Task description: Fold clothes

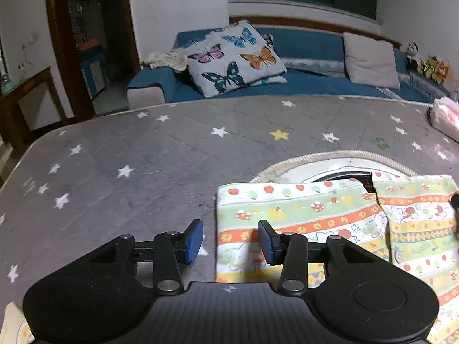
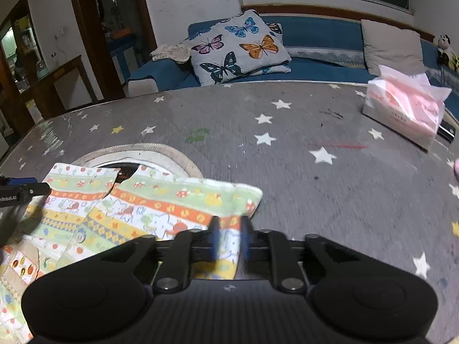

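Observation:
A child's garment [image 1: 315,215] with green, orange and white cartoon stripes lies flat on the grey star-print tablecloth [image 1: 143,157]. My left gripper [image 1: 231,242] stands open low over the cloth. The garment's left edge runs between its blue pads, and the right pad [image 1: 266,243] is over the fabric. In the right wrist view the same garment [image 2: 149,209] spreads to the left. My right gripper [image 2: 230,238] is blurred, its jaws narrowed but apart around the garment's right edge. The left gripper's finger [image 2: 20,190] shows at that view's left border.
A round woven mat [image 1: 330,156] with a dark device on it sits partly under the garment's far edge. A pink tissue pack [image 2: 407,111] lies at the back right of the table. Behind the table's far edge stands a blue sofa [image 1: 301,83] with a butterfly cushion [image 1: 235,57].

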Demonstrator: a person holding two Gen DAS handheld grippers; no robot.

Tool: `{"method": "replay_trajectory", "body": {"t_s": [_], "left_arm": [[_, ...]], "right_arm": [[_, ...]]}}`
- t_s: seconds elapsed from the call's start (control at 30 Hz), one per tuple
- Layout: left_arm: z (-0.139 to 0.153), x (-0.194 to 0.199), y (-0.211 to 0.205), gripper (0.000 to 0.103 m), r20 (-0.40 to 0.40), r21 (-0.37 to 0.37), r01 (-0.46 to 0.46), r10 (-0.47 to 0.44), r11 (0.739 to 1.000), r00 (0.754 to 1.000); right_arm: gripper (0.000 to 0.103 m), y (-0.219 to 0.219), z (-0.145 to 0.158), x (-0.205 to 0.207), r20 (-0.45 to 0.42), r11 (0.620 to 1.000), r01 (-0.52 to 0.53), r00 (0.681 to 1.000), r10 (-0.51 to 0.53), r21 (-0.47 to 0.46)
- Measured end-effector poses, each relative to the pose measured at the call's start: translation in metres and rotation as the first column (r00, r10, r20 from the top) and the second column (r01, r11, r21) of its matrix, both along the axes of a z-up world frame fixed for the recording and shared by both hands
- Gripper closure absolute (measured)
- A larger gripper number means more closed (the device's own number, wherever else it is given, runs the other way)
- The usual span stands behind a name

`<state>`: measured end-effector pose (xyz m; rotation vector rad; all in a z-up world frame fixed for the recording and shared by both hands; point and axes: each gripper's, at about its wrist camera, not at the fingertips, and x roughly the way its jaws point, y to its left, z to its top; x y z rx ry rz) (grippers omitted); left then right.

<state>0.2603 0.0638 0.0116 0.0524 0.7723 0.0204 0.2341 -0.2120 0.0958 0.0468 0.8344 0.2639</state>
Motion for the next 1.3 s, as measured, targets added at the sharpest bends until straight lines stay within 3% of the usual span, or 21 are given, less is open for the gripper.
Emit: {"method": "replay_trajectory", "body": {"t_s": [0.07, 0.1, 0.27, 0.37, 0.5, 0.57, 0.63, 0.8, 1.0, 1.13, 1.3], "left_arm": [[-0.003, 0.004, -0.003, 0.092, 0.009, 0.013, 0.015, -0.015, 1.000, 1.000], [-0.003, 0.007, -0.004, 0.096, 0.014, 0.007, 0.026, -0.026, 1.000, 1.000], [-0.002, 0.011, 0.000, 0.099, 0.047, 0.002, -0.006, 0.005, 1.000, 0.999], [-0.004, 0.016, 0.004, 0.098, 0.051, -0.005, -0.028, 0.028, 1.000, 0.998], [-0.005, 0.013, 0.005, 0.093, 0.054, 0.000, -0.030, 0.030, 1.000, 0.998], [-0.001, 0.002, 0.001, 0.075, 0.059, 0.010, -0.005, 0.004, 1.000, 0.998], [0.003, -0.009, -0.003, 0.068, 0.065, 0.021, 0.022, -0.023, 1.000, 0.998], [0.008, -0.050, -0.027, 0.068, 0.066, 0.046, 0.137, -0.140, 0.990, 0.988], [0.003, -0.115, -0.061, 0.062, 0.078, 0.082, 0.263, -0.269, 0.961, 0.960], [-0.001, -0.153, -0.079, 0.058, 0.098, 0.110, 0.308, -0.319, 0.945, 0.943], [-0.009, -0.187, -0.094, 0.053, 0.126, 0.160, 0.305, -0.326, 0.939, 0.937]], "right_arm": [[0.099, 0.002, 0.001, 0.005, 0.004, 1.000, -0.012, 1.000, 0.012, -0.006], [0.100, 0.005, 0.002, 0.007, 0.016, 1.000, -0.018, 1.000, 0.018, -0.017], [0.101, 0.017, 0.014, 0.017, 0.109, 0.999, -0.020, 0.994, 0.024, -0.031], [0.099, 0.025, 0.009, 0.031, 0.087, 0.998, -0.017, 0.996, 0.023, -0.064], [0.090, 0.030, 0.015, 0.027, 0.079, 0.994, -0.039, 0.996, 0.047, -0.100], [0.074, 0.034, 0.025, 0.013, 0.079, 0.990, -0.079, 0.993, 0.088, -0.114], [0.071, 0.038, 0.034, 0.000, 0.079, 0.985, -0.118, 0.989, 0.128, -0.128], [0.066, 0.058, 0.044, -0.048, 0.039, 0.957, -0.253, 0.965, 0.261, -0.142], [0.059, 0.082, 0.039, -0.115, -0.008, 0.901, -0.396, 0.916, 0.401, -0.177], [0.056, 0.086, 0.027, -0.158, -0.015, 0.873, -0.439, 0.895, 0.446, -0.213], [0.052, 0.076, 0.015, -0.202, 0.039, 0.870, -0.418, 0.896, 0.442, -0.261]]}}
